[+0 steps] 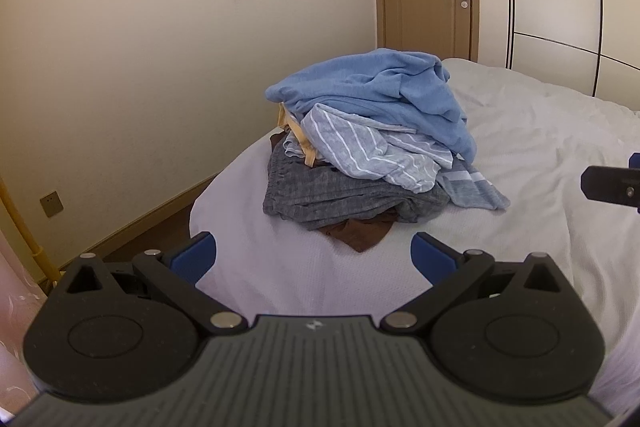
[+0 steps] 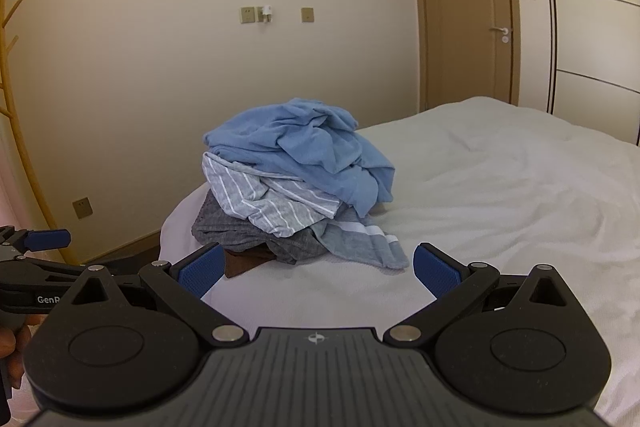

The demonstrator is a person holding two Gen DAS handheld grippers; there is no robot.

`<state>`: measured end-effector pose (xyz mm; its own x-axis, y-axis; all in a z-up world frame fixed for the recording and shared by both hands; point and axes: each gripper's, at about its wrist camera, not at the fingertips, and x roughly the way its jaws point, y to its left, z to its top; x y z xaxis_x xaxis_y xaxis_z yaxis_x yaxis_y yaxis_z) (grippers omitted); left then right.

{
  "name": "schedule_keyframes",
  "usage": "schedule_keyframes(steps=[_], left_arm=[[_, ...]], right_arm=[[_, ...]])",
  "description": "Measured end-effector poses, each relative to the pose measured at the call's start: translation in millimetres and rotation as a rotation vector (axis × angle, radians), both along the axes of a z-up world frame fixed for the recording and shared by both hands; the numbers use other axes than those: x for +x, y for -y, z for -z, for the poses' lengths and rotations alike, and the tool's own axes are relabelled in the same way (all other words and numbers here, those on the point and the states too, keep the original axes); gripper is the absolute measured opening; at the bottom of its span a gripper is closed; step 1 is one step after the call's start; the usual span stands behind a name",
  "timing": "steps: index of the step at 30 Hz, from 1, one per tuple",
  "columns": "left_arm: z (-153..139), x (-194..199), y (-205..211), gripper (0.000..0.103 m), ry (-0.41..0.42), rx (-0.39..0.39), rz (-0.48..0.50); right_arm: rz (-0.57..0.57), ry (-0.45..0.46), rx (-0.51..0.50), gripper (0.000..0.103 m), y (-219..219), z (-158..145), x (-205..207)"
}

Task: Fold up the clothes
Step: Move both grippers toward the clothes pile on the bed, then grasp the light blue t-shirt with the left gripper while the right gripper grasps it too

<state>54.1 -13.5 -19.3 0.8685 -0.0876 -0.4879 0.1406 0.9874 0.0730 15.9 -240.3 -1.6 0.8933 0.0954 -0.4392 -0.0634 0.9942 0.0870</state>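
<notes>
Hovering open, both hand-held grippers face the clothes pile (image 1: pixel 372 143) on the bed (image 1: pixel 540 155).

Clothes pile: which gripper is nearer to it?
Left, narrowly. The left gripper faces the pile head-on, with the brown hem almost between its fingers. The right gripper is off to the pile's right, where it looks smaller.

I see the clothes heaped unfolded near the bed's corner — a crumpled light-blue top (image 1: pixel 372 95) on the pile, a blue-and-white striped garment (image 1: pixel 360 151) beneath it, a dark grey piece (image 1: pixel 340 195) lower down, and a brown one (image 1: pixel 360 233) poking out underneath.
</notes>
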Motion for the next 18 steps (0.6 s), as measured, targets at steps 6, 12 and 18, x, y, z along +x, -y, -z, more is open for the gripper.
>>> schedule_keyframes(steps=[6, 12, 18], left_arm=[[-14, 21, -3, 0.102, 0.061, 0.020, 0.071], [-25, 60, -7, 0.102, 0.090, 0.005, 0.107], [-18, 109, 2, 0.102, 0.128, 0.033, 0.149]], right_arm=[[-0.019, 0.002, -0.026, 0.103, -1, 1, 15], [-0.054, 0.053, -0.088, 0.103, -2, -8, 41], [-0.081, 0.080, -0.177, 0.101, 1, -5, 90]])
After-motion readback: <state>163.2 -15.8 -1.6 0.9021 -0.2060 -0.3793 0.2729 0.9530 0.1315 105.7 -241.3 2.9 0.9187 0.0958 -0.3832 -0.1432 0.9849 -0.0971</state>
